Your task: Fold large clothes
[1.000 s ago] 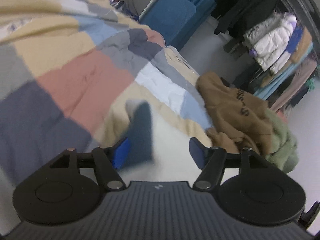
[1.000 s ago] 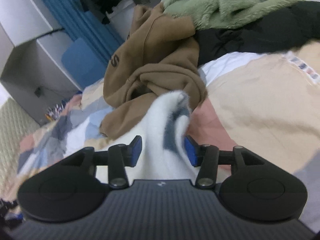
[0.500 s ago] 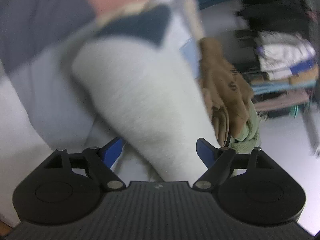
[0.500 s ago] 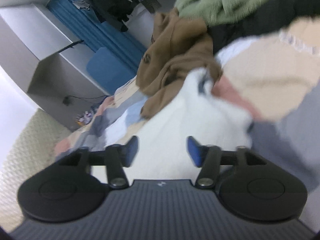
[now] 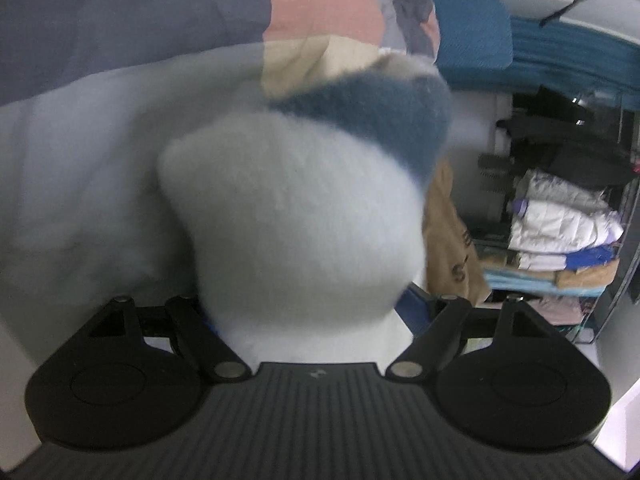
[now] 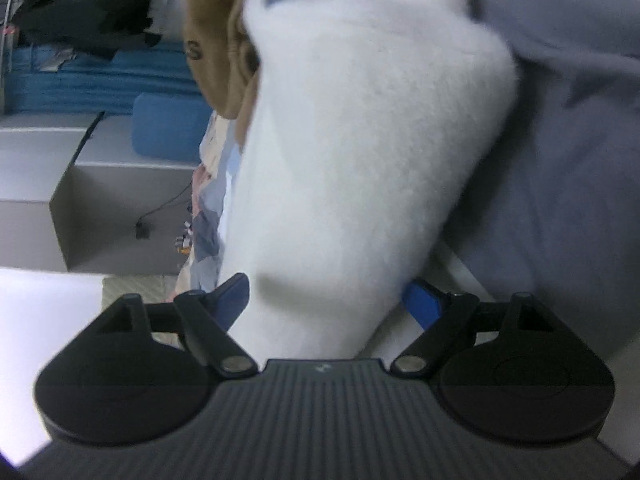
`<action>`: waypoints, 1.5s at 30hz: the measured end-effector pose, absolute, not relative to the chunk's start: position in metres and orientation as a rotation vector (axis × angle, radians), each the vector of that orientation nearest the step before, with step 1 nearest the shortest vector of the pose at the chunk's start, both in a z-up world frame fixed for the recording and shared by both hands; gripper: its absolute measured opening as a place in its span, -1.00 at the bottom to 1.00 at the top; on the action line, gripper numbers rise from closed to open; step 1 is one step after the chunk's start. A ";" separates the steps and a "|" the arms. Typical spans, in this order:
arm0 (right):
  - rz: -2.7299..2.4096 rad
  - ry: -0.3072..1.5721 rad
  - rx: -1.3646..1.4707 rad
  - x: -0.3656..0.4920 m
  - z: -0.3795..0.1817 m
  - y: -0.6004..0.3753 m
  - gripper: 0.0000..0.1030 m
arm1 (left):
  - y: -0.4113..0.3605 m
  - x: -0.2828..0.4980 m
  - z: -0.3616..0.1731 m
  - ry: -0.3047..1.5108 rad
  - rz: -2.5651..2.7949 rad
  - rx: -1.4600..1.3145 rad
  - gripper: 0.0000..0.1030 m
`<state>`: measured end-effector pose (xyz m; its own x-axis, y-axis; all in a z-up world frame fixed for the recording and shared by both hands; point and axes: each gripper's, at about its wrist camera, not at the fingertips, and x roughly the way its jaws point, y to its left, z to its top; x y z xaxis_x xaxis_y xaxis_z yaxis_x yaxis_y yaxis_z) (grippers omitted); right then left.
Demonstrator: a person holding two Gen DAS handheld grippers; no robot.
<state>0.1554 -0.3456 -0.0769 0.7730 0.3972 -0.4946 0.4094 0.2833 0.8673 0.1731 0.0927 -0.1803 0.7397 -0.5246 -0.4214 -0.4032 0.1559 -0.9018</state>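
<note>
Both grippers are working one fluffy white garment (image 5: 296, 216), bunched above the patchwork bedspread (image 5: 132, 20): the left gripper (image 5: 310, 316) is clamping its fingers on a fold with a blue patch, the right gripper (image 6: 326, 300) is pinching another fold, likely to spread it for folding; a brown hoodie (image 6: 216, 28) is lying just behind.

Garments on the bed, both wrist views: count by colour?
White fluffy garment, with a dark blue patch: 1, held in left tool and right tool
Brown hoodie: 1
Total: 2
</note>
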 end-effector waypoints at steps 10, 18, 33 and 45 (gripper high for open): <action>-0.083 0.615 1.448 0.177 -0.092 -0.347 0.69 | 0.096 0.196 -0.180 0.736 -0.100 -1.446 0.63; -0.052 0.630 1.353 0.181 -0.095 -0.346 0.54 | 0.094 0.205 -0.169 0.770 -0.071 -1.340 0.23; 0.004 0.552 1.100 0.149 -0.032 -0.339 -0.17 | 0.097 0.168 -0.116 0.754 -0.186 -1.206 -0.13; 0.082 0.397 1.076 0.087 0.054 -0.412 -0.18 | 0.030 0.116 -0.014 0.680 -0.407 -1.156 -0.13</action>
